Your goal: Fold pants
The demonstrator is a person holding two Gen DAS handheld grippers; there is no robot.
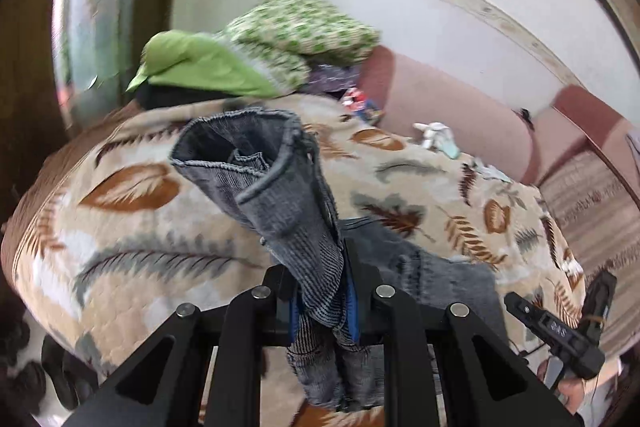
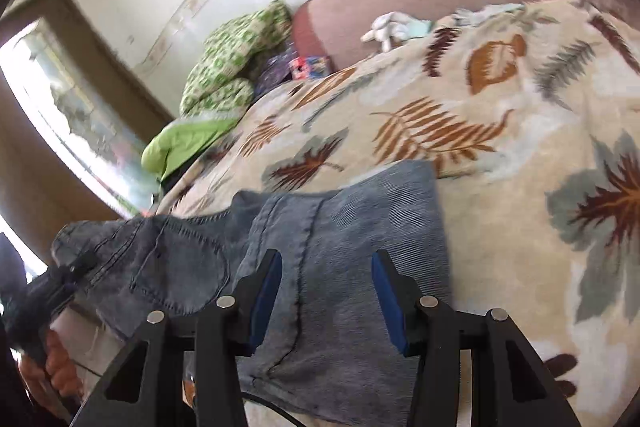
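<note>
Pants (image 2: 344,267) lie partly on the bed (image 2: 500,147), one leg pinched in my left fingers (image 1: 324,301); right fingers (image 2: 326,301) hang spread above. That bunched hold may slip, spoiling the fold.

We are in a bedroom at home. We see a bed under a leaf-print blanket (image 1: 132,211), a padded pink headboard (image 1: 452,103), green patterned bedding (image 1: 300,27) heaped by a window (image 2: 52,107), and a small white soft toy (image 2: 390,25) lying near the headboard.
</note>
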